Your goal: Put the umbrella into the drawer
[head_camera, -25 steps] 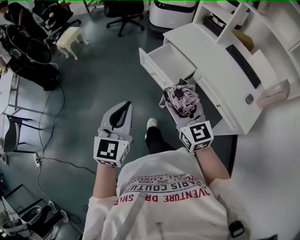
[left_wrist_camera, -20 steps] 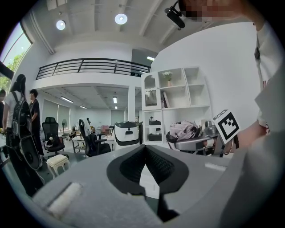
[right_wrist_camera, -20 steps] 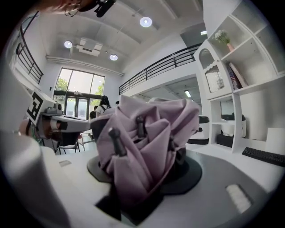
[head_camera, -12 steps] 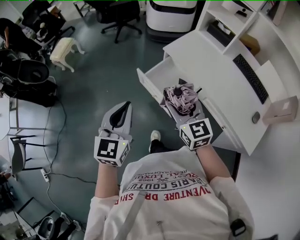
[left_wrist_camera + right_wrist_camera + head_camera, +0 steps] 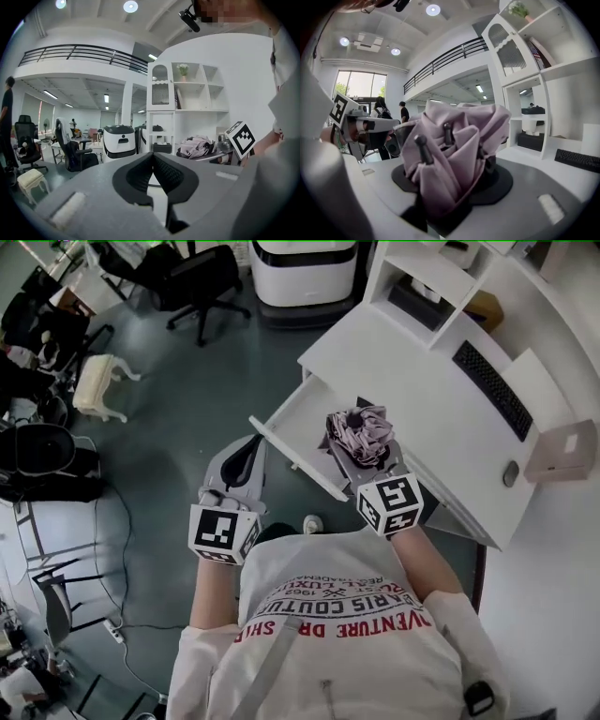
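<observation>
A folded mauve umbrella [image 5: 364, 426] sticks up from my right gripper [image 5: 361, 442], which is shut on it. The right gripper view shows its crumpled fabric and rib tips [image 5: 450, 150] filling the space between the jaws. The umbrella hangs over the right end of an open white drawer [image 5: 292, 425] pulled out of the white desk [image 5: 441, 418]. My left gripper [image 5: 250, 450] hovers at the drawer's left front corner. Its pads meet at the tip [image 5: 152, 156] with nothing between them. The left gripper view also catches the umbrella [image 5: 197, 146] off to the right.
A keyboard [image 5: 492, 390], a small box [image 5: 562, 451] and a round knob-like object [image 5: 511, 472] lie on the desk. A white machine [image 5: 302, 268], office chair [image 5: 202, 282] and stool [image 5: 98, 385] stand on the floor beyond. Shelves [image 5: 187, 98] rise above the desk.
Both grippers have travelled toward the desk. The drawer, earlier well ahead of them, now lies directly under the umbrella and beside the left gripper. The grip on the umbrella is unchanged.
</observation>
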A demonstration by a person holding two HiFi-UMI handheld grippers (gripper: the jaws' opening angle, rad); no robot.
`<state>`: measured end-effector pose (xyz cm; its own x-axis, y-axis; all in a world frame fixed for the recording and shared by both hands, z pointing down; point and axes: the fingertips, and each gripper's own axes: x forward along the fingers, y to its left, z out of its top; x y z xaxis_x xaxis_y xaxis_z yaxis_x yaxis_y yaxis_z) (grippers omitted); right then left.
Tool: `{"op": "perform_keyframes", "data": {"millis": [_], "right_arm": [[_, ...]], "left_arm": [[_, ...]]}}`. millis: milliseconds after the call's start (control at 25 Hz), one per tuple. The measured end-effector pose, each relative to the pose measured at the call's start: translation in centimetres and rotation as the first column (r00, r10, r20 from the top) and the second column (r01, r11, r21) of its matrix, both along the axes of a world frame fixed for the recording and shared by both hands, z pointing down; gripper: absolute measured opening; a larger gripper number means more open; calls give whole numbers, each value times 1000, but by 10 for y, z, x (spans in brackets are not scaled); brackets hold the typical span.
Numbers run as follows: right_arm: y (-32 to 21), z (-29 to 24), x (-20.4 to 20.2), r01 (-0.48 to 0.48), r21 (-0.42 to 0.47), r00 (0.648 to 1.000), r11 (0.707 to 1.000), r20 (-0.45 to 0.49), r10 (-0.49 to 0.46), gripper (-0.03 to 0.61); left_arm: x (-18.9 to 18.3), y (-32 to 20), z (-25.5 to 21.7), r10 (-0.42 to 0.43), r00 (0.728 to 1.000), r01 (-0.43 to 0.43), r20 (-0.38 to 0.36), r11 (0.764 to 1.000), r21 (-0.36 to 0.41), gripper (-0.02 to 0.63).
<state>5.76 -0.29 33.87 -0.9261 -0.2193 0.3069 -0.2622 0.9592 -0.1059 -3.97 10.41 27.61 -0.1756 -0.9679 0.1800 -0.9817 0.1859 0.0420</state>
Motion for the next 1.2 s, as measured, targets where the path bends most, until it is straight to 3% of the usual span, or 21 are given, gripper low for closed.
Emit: {"op": "perform_keyframes", "data": {"millis": [160, 400, 520, 680, 1000, 1200], "right_arm": [[-23, 14, -11, -65, -2, 997, 998, -38, 65, 250], [-64, 26, -23, -217, -56, 976, 975, -47, 214, 250], [-80, 34, -31, -283, -44, 958, 958, -66, 279, 250], [-84, 61, -39, -334, -47, 937, 941, -127, 326, 250], [-74, 174, -55, -281, -109, 909, 954, -350, 228, 252], [-60, 240, -76, -204, -165, 874, 965, -475, 103, 252]], "left_arm": [[-14, -46, 7, 119, 993, -119, -7, 993, 0, 6], [-45, -108, 22, 286, 957, -286, -40, 958, 4, 6], [-57, -137, 34, 379, 924, -380, -51, 925, -9, 6], [-65, -163, 62, 504, 860, -507, -85, 861, -28, 6], [-79, -202, 126, 619, 778, -626, -110, 779, -47, 6], [-88, -206, 168, 666, 731, -680, -148, 730, -76, 6]]}}
